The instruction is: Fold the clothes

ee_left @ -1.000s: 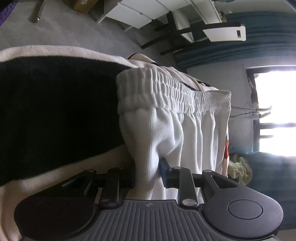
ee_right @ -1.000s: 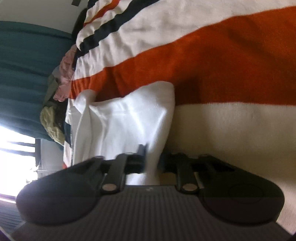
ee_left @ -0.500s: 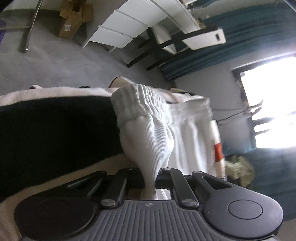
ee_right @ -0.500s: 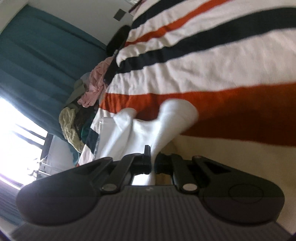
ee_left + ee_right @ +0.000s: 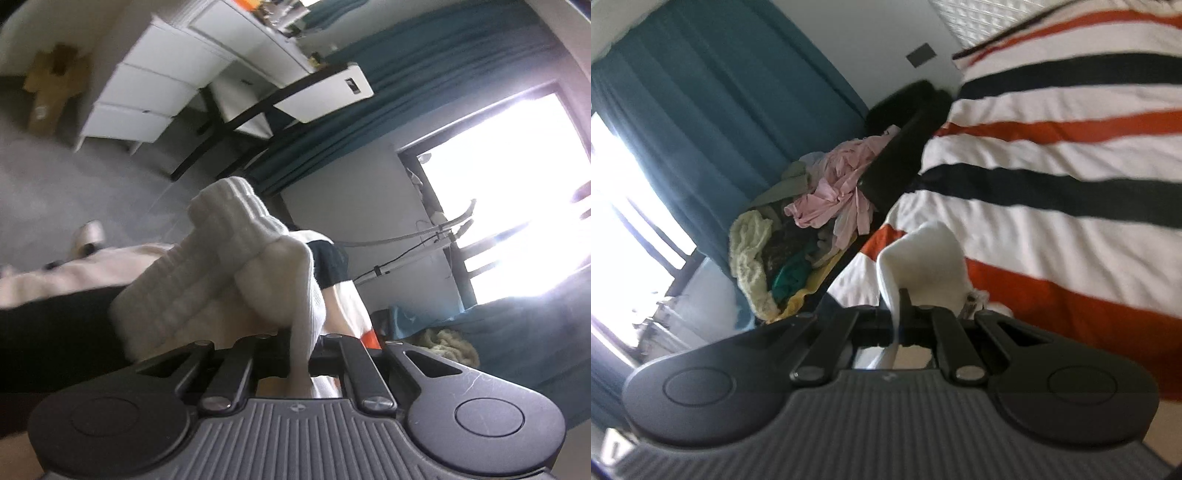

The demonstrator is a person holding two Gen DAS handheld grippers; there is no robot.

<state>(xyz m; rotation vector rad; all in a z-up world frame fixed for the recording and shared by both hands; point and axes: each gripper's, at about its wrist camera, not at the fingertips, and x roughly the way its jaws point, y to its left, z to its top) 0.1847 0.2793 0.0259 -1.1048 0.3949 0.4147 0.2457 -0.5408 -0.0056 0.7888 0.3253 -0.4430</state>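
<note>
A white ribbed garment with an elastic waistband (image 5: 236, 266) is bunched up in front of my left gripper (image 5: 301, 350), which is shut on a fold of its cloth just below the waistband. In the right wrist view my right gripper (image 5: 901, 314) is shut on another corner of the same white garment (image 5: 923, 258), which stands up above the fingers. Both corners are raised off the striped bedspread (image 5: 1052, 155). The stretch of garment between the two grippers is hidden.
The bed carries a white, orange and black striped cover. A heap of mixed clothes (image 5: 798, 221) lies at the bed's far end by teal curtains (image 5: 701, 110). A white drawer unit (image 5: 155, 85), a chair (image 5: 280, 107) and grey carpet lie beyond the bed edge. A bright window (image 5: 517, 192) is at right.
Both grippers closed on the white garment and rose with it, rolling as they went. The garment went from lying spread on the bed to hanging bunched from the fingers.
</note>
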